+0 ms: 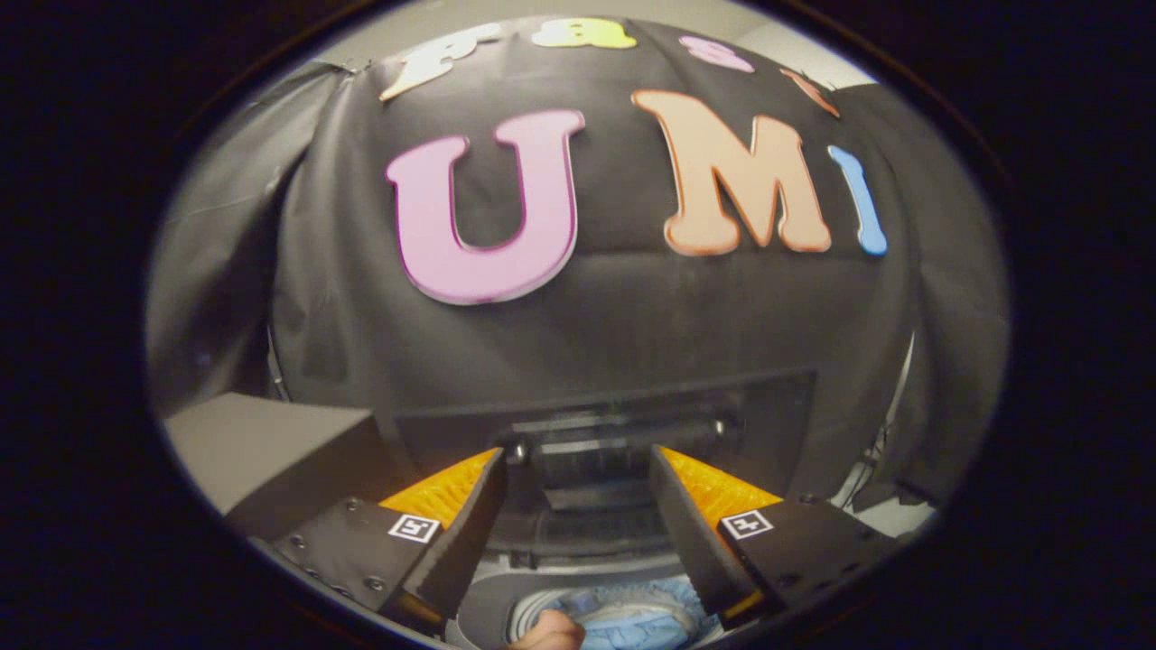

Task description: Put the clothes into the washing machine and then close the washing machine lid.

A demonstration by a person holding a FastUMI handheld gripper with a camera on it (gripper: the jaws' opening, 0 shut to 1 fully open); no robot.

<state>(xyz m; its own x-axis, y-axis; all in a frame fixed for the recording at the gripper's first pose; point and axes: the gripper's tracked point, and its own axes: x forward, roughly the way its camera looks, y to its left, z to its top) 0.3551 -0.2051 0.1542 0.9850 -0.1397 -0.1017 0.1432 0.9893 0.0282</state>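
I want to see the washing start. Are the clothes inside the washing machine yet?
Yes. Blue clothes lie down in the drum, below the open gripper, and the lid stands raised.

Washing machine (492, 603) serving as carrier: top-loading type, grey top rim, round drum opening.
Lid (777, 424) raised, standing upright at rear of machine against booth wall.
Inside drum opening: light-blue clothes (632, 618), crumpled, lying directly in drum.
Part of a person's hand (549, 634) at near edge of clothes, touching them.
Hand-held gripper (578, 456) above drum opening, fingers spread apart, nothing between them.
Grey box (271, 451) just beside machine, left of the fingers; surface beneath box and machine not discernible.
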